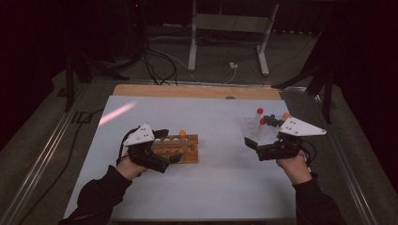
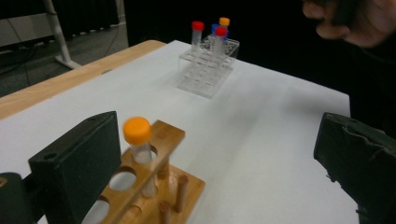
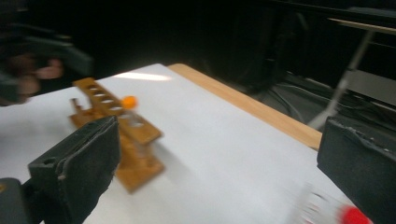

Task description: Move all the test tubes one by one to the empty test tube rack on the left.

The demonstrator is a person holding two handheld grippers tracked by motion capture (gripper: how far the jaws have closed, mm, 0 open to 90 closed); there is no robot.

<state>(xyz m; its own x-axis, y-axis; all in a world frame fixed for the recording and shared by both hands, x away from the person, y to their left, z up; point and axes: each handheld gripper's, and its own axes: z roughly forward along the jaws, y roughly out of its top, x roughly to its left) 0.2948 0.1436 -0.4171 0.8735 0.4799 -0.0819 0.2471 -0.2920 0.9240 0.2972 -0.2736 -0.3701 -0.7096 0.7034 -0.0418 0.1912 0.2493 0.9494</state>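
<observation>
A wooden tube rack [image 1: 184, 151] stands left of centre on the white table top [image 1: 216, 187]. One clear tube with an orange cap [image 1: 182, 133] stands upright in it. My left gripper [image 1: 169, 146] hovers at the rack's left end. In the left gripper view its jaws stand wide apart, and the orange-capped tube [image 2: 137, 135] stands in the rack [image 2: 154, 186] just beside the left jaw, untouched. A clear plastic rack [image 1: 256, 131] with red-, blue- and orange-capped tubes sits at the right. My right gripper [image 1: 261, 132] hangs over it, open [image 3: 219, 158] and holding nothing.
A bare wooden strip [image 1: 197, 91] runs along the table's far edge. Beyond it are the white legs of a desk [image 1: 192, 42] and cables on the floor. In the right gripper view a red cap [image 3: 352, 215] shows blurred at the lower right corner.
</observation>
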